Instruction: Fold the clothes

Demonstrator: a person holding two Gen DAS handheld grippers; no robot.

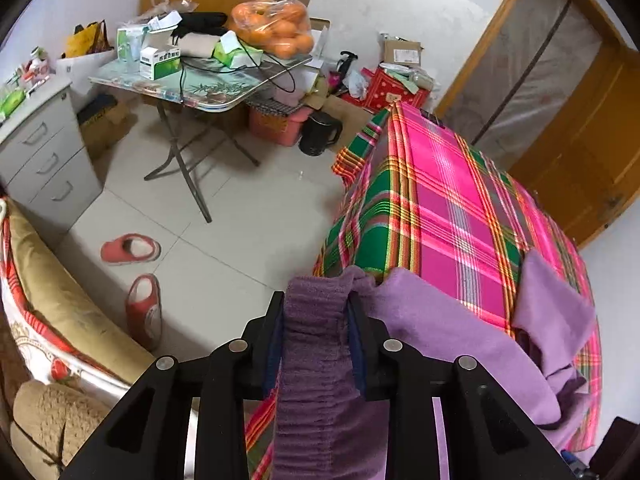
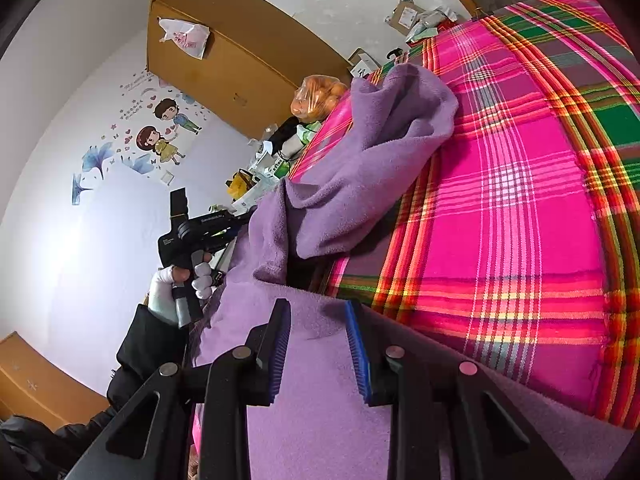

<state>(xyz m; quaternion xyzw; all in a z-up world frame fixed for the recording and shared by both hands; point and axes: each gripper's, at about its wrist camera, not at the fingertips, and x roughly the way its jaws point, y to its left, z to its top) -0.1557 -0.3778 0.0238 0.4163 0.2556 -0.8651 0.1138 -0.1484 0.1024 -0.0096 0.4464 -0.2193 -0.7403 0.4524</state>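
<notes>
Two jaws of the left gripper (image 1: 316, 312) pinch the ribbed hem of the purple garment (image 1: 448, 332), which trails rightward over the plaid bed (image 1: 448, 200); slippers (image 1: 132, 249) lie left; from the right wrist, the right gripper (image 2: 318, 320) stands half-open over purple cloth, its hold unclear; folding looks barely begun, with fabric bunched ahead.

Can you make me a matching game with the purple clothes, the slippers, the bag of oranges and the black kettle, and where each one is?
Things:
1. purple garment
2. red slippers
3. bag of oranges
4. black kettle

Places:
A. on the folding table
B. on the floor tiles beside a bed
C. on the plaid bedcover, pinched by the left gripper
D. on the floor near the bed's far corner

Pairs: 1-C, 2-B, 3-A, 4-D
</notes>
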